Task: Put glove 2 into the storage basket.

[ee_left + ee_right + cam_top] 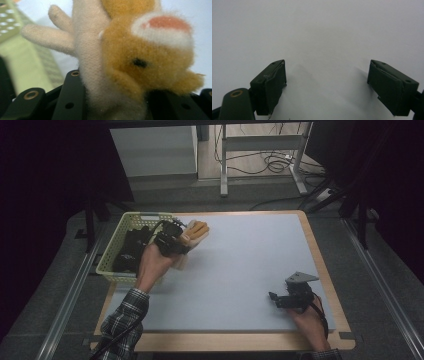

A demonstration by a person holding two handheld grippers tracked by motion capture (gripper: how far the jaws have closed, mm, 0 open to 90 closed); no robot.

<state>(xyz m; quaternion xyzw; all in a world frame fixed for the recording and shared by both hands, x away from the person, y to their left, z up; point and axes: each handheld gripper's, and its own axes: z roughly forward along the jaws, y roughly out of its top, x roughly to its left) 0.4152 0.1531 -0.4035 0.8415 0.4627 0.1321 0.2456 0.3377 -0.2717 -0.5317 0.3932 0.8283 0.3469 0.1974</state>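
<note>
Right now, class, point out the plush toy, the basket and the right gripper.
plush toy point(140, 62): left gripper view, on its orange face by the eye.
basket point(131, 218): high view, on its far rim.
right gripper point(327, 82): right gripper view, midway between its fingertips.

Left claw point(112, 105) clamps plush toy point(130, 60) beside basket point(15, 27).

Left gripper point(186, 238) raised at the table's far left, jaws closed tight; right gripper point(274, 298) low at near right, jaws wide apart
</note>
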